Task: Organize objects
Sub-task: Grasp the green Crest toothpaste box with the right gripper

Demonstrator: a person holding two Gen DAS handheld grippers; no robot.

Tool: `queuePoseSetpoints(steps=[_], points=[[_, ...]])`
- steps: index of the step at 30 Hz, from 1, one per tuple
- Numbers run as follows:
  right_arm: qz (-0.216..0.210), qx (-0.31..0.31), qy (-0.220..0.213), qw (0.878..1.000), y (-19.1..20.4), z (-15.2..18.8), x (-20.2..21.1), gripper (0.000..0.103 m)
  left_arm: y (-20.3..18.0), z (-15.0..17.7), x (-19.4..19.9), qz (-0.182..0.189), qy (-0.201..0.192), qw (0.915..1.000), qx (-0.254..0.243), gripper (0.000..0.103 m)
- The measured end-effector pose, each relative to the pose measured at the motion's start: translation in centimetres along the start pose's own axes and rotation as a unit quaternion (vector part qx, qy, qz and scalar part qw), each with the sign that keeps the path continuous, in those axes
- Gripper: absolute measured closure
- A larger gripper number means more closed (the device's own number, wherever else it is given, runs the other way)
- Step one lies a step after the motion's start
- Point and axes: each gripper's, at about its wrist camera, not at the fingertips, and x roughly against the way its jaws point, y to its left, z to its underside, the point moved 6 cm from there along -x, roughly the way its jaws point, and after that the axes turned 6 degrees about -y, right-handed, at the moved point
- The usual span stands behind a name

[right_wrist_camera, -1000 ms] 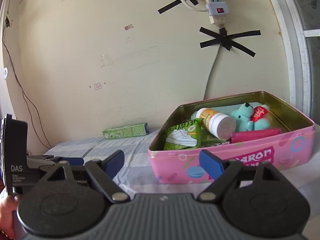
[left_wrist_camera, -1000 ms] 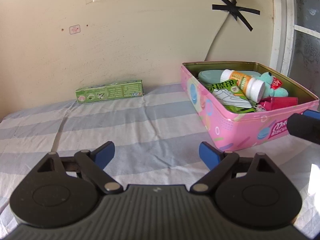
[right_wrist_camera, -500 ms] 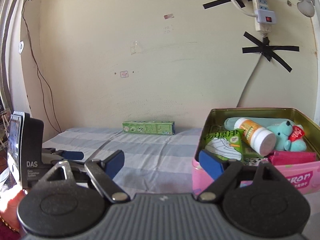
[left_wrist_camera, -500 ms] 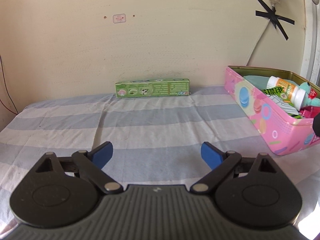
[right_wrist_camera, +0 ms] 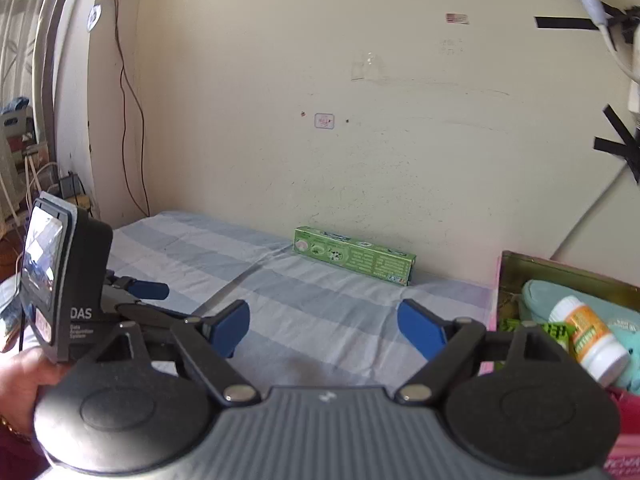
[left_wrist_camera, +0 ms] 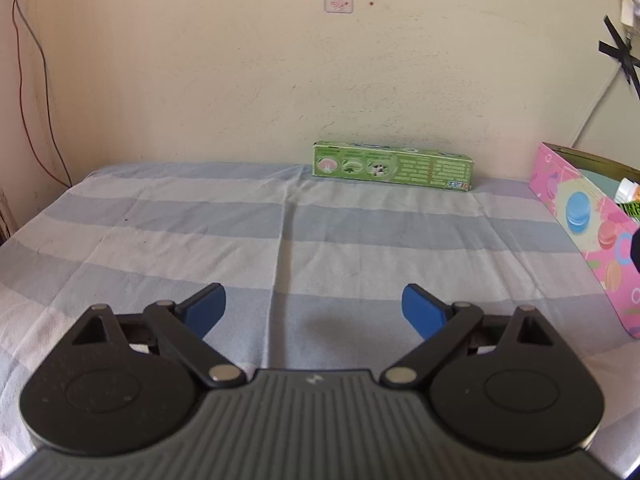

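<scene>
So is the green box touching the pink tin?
Apart. The left wrist view shows striped cloth between the green box and the pink tin.

A bed covered in blue-and-white striped cloth (left_wrist_camera: 360, 240) carries a long green cardboard box (left_wrist_camera: 392, 171) lying against the wall and an open pink tin (left_wrist_camera: 588, 224) at its right.

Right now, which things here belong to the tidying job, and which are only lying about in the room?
Part of the job:
- green box on the striped cloth, by the wall
- pink tin, open
- white bottle, inside the tin

Just lying about:
- wall sticker
- black tape on the wall
- red wire
</scene>
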Motion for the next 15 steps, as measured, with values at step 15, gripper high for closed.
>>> queuePoseSetpoints(steps=[15], points=[[0.010, 0.208, 0.154, 0.966, -1.6, -3.0, -19.8, 0.044, 3.4, 0.5, -1.7, 0.001, 0.046, 0.9946, 0.093, 0.007]])
